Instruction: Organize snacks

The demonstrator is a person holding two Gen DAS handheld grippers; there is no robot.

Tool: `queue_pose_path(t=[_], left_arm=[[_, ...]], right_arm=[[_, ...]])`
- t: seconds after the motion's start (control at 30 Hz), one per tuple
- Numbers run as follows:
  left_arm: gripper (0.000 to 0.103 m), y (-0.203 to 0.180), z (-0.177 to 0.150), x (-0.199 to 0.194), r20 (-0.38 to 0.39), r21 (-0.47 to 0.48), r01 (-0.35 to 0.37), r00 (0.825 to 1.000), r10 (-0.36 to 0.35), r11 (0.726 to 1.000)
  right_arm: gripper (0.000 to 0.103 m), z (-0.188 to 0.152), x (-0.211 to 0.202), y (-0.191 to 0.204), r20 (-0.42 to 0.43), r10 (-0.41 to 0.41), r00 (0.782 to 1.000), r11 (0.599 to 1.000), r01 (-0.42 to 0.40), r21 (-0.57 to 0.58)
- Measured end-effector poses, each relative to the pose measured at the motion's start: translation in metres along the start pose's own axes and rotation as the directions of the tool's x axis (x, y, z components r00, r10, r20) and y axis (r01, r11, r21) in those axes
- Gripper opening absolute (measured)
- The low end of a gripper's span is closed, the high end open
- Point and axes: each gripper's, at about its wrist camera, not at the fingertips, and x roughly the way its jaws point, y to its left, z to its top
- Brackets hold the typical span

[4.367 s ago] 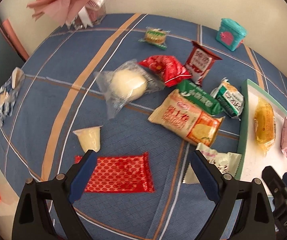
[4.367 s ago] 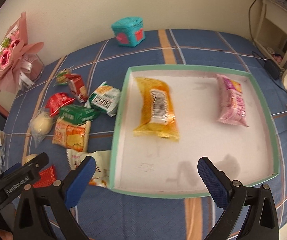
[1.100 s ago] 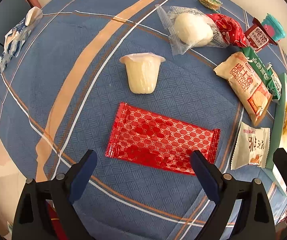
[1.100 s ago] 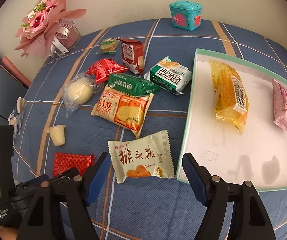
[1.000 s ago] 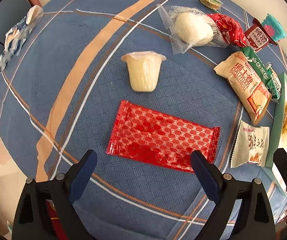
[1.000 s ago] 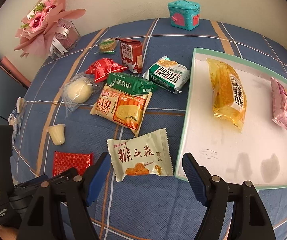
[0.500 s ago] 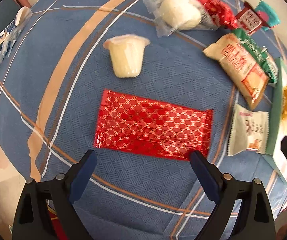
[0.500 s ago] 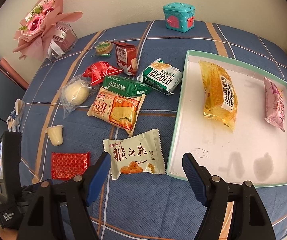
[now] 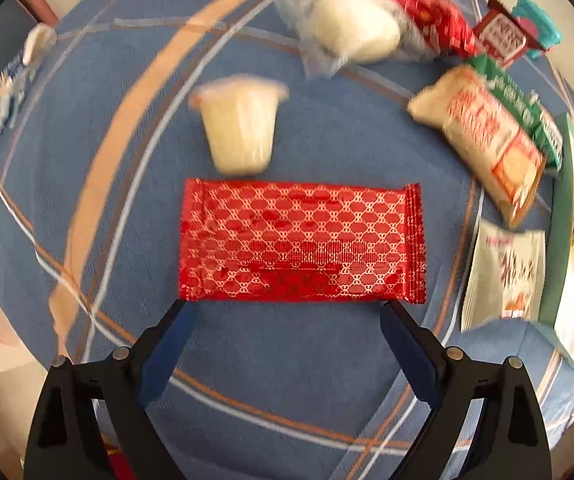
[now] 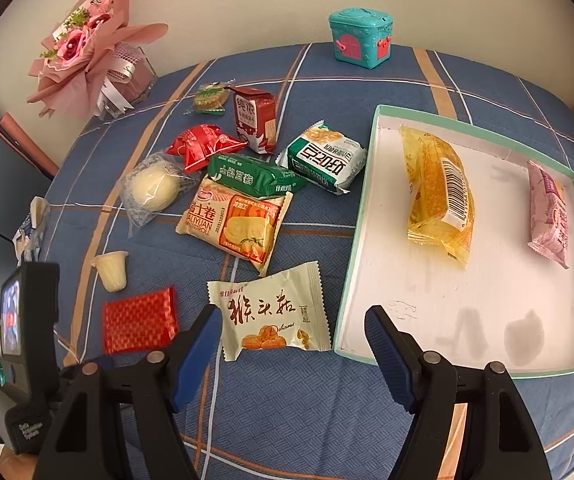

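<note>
While the left tongs [image 9: 283, 316] are hanging released, pointing straight down over the red packet [image 9: 301, 244] | packet is lying flat on the table [image 9: 327, 360], just below the jelly cup [image 9: 241, 128] | right tongs [image 10: 293, 330] are hovering released near the cream packet [image 10: 271, 312] beside the tray [image 10: 353, 240]

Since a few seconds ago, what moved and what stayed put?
The left gripper swung over the red wrapper, jaws open, grabbing nothing. The right gripper shifted from the tray toward the cream packet. All snacks stayed put.
</note>
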Motion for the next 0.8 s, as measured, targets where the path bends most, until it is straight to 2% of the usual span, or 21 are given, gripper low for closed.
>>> queue_pose_path(t=[0.2,0.3,0.5,0.57,0.67,0.73,0.8], left_arm=[[0.094,-0.005,0.018,-0.016,0.127,0.025,-0.057,0.990,0.054,0.998],[0.094,-0.015,0.026,-0.019,0.169,0.070,-0.101,0.982,0.088,0.992],[0.094,-0.044,0.041,-0.028,0.182,0.154,-0.065,0.983,0.036,0.986],[0.094,-0.055,0.042,-0.027,0.160,0.223,-0.064,0.987,0.028,0.973],[0.094,-0.074,0.040,-0.017,0.113,0.319,-0.114,0.990,0.082,0.941],[0.094,-0.079,0.040,-0.012,0.105,0.329,-0.111,0.991,0.081,0.938],[0.094,-0.075,0.044,-0.013,0.116,0.293,-0.092,0.991,0.060,0.952]], right_arm=[[0.077,0.003,0.002,0.000,-0.001,0.004,1.000,1.000,-0.004,-0.007],[0.077,0.004,0.005,0.000,-0.009,0.007,1.000,1.000,-0.007,-0.011],[0.077,0.006,0.010,0.002,-0.019,0.005,1.000,1.000,-0.006,-0.017],[0.077,0.007,0.010,0.002,-0.020,0.006,1.000,1.000,-0.007,-0.017],[0.077,0.008,0.010,0.003,-0.021,0.008,1.000,1.000,-0.008,-0.024],[0.077,0.008,0.010,0.004,-0.020,0.008,1.000,1.000,-0.009,-0.028],[0.077,0.008,0.010,0.005,-0.020,0.009,1.000,0.999,-0.010,-0.031]])
